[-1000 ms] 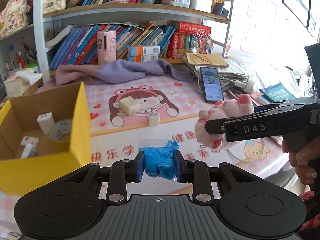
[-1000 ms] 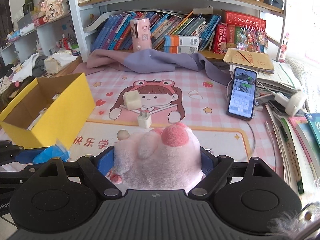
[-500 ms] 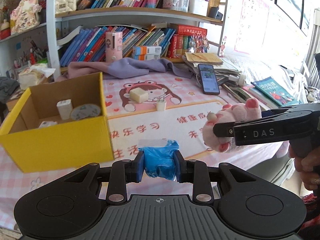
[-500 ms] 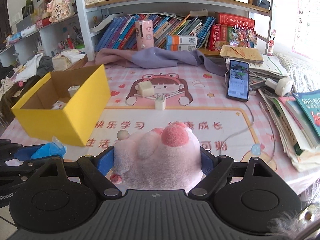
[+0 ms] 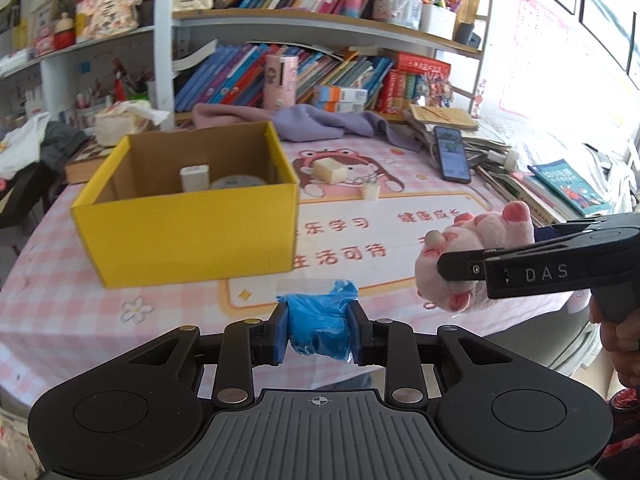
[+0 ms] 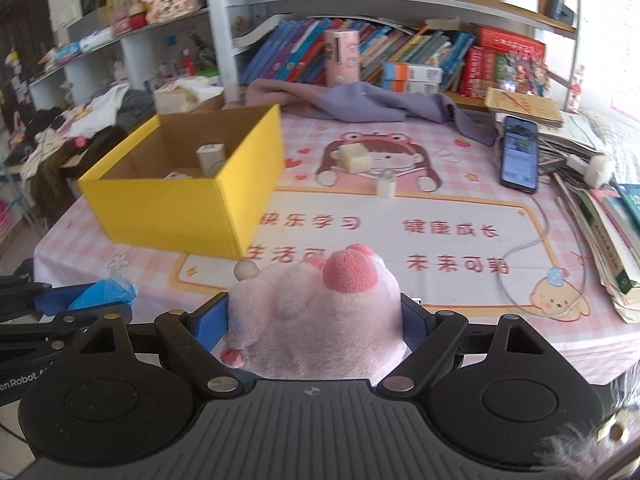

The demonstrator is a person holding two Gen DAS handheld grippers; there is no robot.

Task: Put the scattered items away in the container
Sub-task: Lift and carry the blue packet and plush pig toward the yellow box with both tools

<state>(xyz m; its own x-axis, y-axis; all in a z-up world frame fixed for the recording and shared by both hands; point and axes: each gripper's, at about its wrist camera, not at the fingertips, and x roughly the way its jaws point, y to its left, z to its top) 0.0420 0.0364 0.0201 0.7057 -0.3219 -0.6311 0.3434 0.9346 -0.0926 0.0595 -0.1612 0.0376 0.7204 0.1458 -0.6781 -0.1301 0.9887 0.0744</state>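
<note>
- My left gripper [image 5: 319, 334] is squeezing a crumpled blue plastic wrapper [image 5: 320, 330], near the open yellow cardboard box [image 5: 192, 232].
- My right gripper [image 6: 316, 322] is clamping a fluffy pink plush paw [image 6: 320, 320].
- Only the left wrist view is showing a tape roll [image 5: 237, 182] inside the box.

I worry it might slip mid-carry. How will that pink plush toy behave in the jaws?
The pink plush toy likely squashes rather than slips: its fuzzy body bulges between the right gripper's blue pads. It looks soft and probably light for its size. Its loose paws may flop, so it could snag the yellow box rim.
</note>
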